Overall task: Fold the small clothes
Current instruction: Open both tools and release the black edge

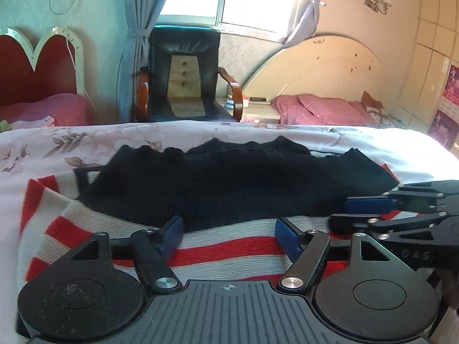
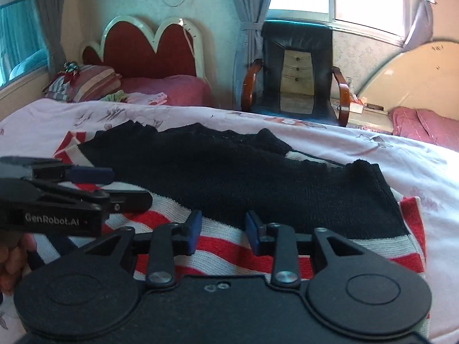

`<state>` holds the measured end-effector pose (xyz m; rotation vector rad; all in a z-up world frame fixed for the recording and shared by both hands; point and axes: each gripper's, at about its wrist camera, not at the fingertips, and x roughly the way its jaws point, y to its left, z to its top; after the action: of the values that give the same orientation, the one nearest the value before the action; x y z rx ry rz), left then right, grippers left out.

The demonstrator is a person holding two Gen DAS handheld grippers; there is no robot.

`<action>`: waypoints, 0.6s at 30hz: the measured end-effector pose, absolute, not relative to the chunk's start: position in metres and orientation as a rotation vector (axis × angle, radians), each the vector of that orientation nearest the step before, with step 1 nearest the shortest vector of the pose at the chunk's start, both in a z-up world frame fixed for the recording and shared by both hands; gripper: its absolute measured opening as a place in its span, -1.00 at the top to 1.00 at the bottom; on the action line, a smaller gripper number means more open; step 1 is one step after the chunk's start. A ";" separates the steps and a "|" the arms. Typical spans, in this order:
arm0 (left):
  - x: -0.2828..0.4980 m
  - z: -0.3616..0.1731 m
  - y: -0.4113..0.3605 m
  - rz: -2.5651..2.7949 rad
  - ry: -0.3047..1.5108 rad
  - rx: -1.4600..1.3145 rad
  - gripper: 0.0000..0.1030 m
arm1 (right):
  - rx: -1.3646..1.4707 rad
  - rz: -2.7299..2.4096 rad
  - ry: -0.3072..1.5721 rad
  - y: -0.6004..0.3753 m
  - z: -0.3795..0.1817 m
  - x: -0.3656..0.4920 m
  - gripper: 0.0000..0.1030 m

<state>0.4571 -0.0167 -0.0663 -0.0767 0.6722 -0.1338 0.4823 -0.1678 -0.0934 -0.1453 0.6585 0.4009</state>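
Note:
A small knit sweater lies flat on the bed, its black part (image 1: 229,183) (image 2: 243,177) farther from me and its red-and-white striped part (image 1: 223,246) (image 2: 223,246) close under the grippers. My left gripper (image 1: 229,233) hovers open over the stripes with no cloth pinched between its blue pads. From the right edge of the left wrist view my right gripper (image 1: 341,212) reaches in over the sweater's edge. In its own view the right gripper (image 2: 223,226) stands open above the stripes, holding nothing. The left gripper (image 2: 129,187) shows at the left there.
The bed's pale floral sheet (image 1: 86,143) (image 2: 401,160) spreads around the sweater. Behind it stand a black armchair (image 1: 183,77) (image 2: 295,71), a red headboard (image 2: 149,48), a nightstand (image 1: 258,109) and pink pillows (image 1: 324,109). A person's hand (image 2: 13,261) holds the left gripper.

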 end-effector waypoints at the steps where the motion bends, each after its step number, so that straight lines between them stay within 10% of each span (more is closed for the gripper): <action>1: 0.452 -0.068 -0.003 -0.109 0.666 -0.053 -0.39 | -0.183 0.391 0.648 -0.174 -0.093 0.479 0.36; 4: 0.430 -0.074 0.045 -0.093 0.632 -0.064 0.09 | -0.177 0.212 0.640 -0.229 -0.097 0.471 0.77; 7: 0.427 -0.070 0.047 -0.102 0.645 -0.026 0.11 | -0.056 0.208 0.641 -0.277 -0.097 0.461 0.93; 9: 0.430 -0.062 0.037 -0.058 0.652 -0.029 0.11 | -0.097 0.203 0.652 -0.267 -0.093 0.461 0.85; 11: 0.421 -0.051 0.019 -0.053 0.618 -0.029 -0.30 | -0.080 0.191 0.632 -0.254 -0.083 0.454 0.28; 18: 0.385 -0.052 -0.062 -0.177 0.616 -0.029 -0.51 | -0.163 0.357 0.648 -0.175 -0.084 0.412 0.33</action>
<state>0.3851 -0.0623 -0.0522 -0.0288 0.6161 -0.1773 0.4123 -0.1745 -0.0841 -0.1629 0.6480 0.3573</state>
